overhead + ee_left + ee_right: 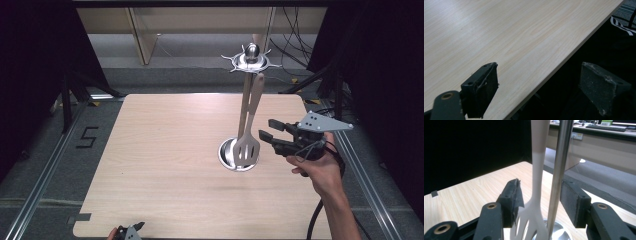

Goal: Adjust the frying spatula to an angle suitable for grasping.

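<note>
spatula hangs upright from the rack; right gripper, jaws apart and apparently not gripping, brackets its neck, while left gripper, jaws apart, sits well away.

High view looking forward and down from above near side, taking in whole table, floor around it, utensil stand right of centre.

Left gripper view riding low at table's near edge, looking close across bare wood, edge running diagonally.

Right gripper view sitting very near stand pole and slotted spatula, facing level across table toward far room.

High and right gripper views sharing stand, spatula; high and left gripper views sharing tabletop.
</note>
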